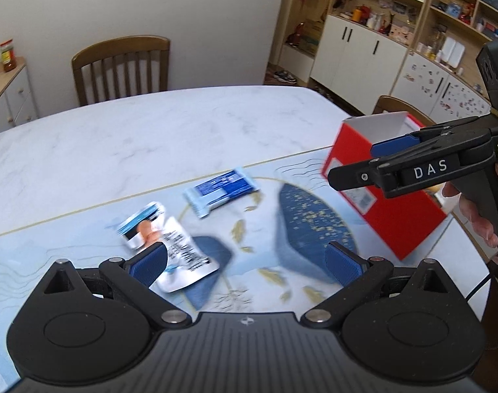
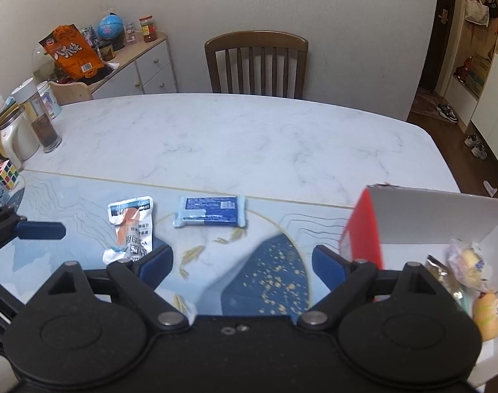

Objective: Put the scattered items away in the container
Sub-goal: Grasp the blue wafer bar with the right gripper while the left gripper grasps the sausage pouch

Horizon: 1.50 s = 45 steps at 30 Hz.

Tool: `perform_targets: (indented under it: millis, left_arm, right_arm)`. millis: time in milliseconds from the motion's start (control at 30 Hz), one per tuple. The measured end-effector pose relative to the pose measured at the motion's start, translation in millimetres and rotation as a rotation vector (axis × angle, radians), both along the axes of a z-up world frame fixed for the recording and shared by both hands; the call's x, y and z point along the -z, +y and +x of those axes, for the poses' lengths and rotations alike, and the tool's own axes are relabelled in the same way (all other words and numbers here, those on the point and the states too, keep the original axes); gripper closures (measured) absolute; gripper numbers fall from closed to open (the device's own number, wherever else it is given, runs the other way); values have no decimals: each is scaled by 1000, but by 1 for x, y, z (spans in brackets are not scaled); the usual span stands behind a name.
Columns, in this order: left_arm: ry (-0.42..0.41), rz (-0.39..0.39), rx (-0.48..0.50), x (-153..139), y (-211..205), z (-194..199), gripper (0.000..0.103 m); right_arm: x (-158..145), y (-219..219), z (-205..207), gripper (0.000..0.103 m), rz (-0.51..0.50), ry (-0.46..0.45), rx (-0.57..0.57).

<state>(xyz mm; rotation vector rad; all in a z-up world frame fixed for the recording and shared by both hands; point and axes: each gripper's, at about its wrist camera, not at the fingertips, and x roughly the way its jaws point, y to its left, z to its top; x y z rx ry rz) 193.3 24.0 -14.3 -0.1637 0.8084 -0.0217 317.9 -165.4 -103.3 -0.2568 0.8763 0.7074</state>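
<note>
The left claw (image 1: 245,263) hangs low over the surface (image 2: 232,131) with its blue pads wide apart and nothing between them; the silver snack packet (image 1: 170,245) lies just ahead of its left pad. The right claw (image 2: 242,267) is also spread and empty, poised beside the red box (image 2: 363,229).

The packet looks thin, crinkled and flat on the printed mat (image 2: 85,196), so the likeliest trouble is the pads sliding over the foil or pinching only a corner, letting it drop on the way to the box. The left view is smeared, which suggests quick motion; a hurried descent could shove the packet aside rather than straddle it. The blue wrapped bar (image 1: 221,191) lies near it, a little farther out, and could be nudged.

The box stands to the right, already holding a few wrapped snacks (image 2: 471,271). In the left view the right claw sits in front of the box opening, so it may block the carry path. A cup (image 2: 39,121), a jug (image 2: 14,137) and a puzzle cube (image 2: 5,172) stand well apart at the far left edge.
</note>
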Motion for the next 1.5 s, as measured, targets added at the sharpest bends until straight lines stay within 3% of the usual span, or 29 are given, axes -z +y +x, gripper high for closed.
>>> perform_targets:
  millis: [400,767,1300,1500]
  left_arm:
    - [23,6,-87,29,33,3,0]
    - [73,-39,-146,57,50,26,0]
    - [92,42,-264,93,56,68,0]
    - [84,62,-256,98,54,71,0]
  right_arm:
    - [24,49,4,11,-33,-1,-26]
    - [51,79,26,11,-73,28,-59]
    - [90,119,59,11,-100,55,-63]
    - [97,126,61,11,-118,59,-73]
